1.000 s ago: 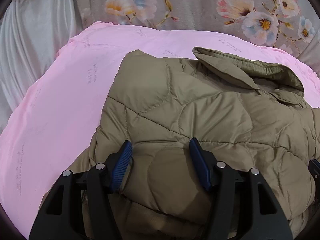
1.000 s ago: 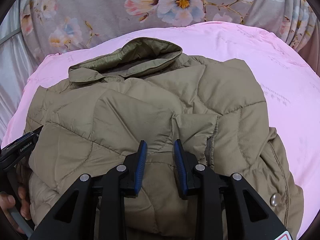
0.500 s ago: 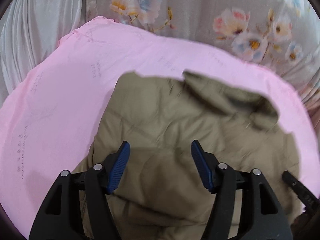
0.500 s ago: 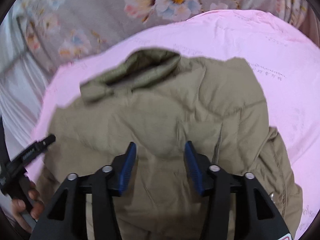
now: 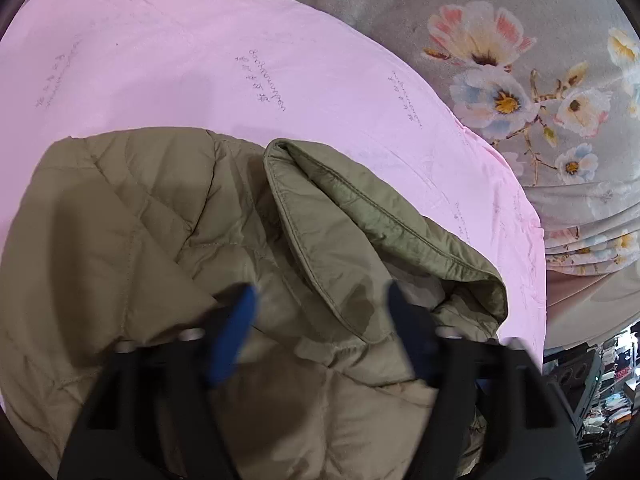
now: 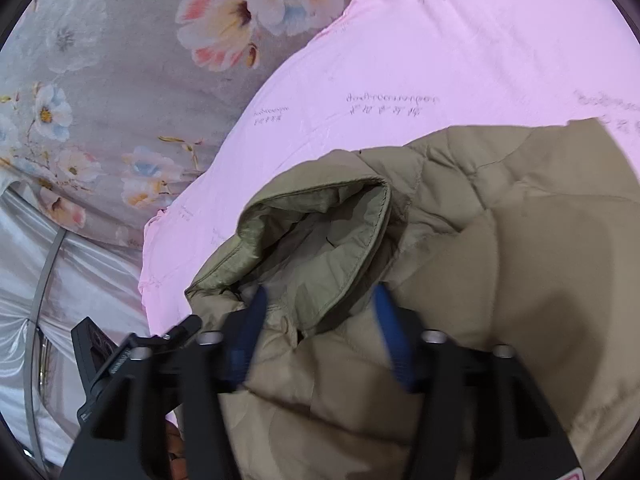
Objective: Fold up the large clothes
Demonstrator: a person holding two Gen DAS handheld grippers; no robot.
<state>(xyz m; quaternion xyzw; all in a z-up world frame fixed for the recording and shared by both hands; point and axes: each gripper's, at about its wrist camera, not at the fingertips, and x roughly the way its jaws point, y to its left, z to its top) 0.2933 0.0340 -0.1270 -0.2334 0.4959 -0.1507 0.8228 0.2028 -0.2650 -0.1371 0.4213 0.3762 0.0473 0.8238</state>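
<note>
i'm looking down over both grippers at an olive quilted puffer jacket (image 5: 120,220) (image 6: 500,240) spread on a pink sheet (image 5: 200,60) (image 6: 440,40) printed with faint lines of script. the jacket fills the near half of both views, and bare pink sheet runs past it to the far side. its collar (image 5: 360,216) (image 6: 320,232) stands up in a loose fold at the far edge of the garment, showing the smoother lining inside. the left gripper (image 5: 322,294) hovers over the jacket right at the base of that collar. its blue-padded fingers (image 5: 236,332) are smeared with blur and stand apart; the jaws have just been closing, but the near end of the collar only lies in the gap between them and i see no pad pressing on cloth. the right gripper (image 6: 320,292) sits over the other end of the same collar. its fingers (image 6: 244,336) are also blurred and apart, the jaws have just been closing too, and the collar's edge shows between them without being pinched. in the right wrist view the black frame of the left gripper (image 6: 120,356) pokes in at the near left, beside the jacket's edge. beyond the sheet hangs a grey floral fabric (image 5: 500,60) (image 6: 120,60), and a silvery satin cloth (image 6: 80,280) drapes at the left.
</note>
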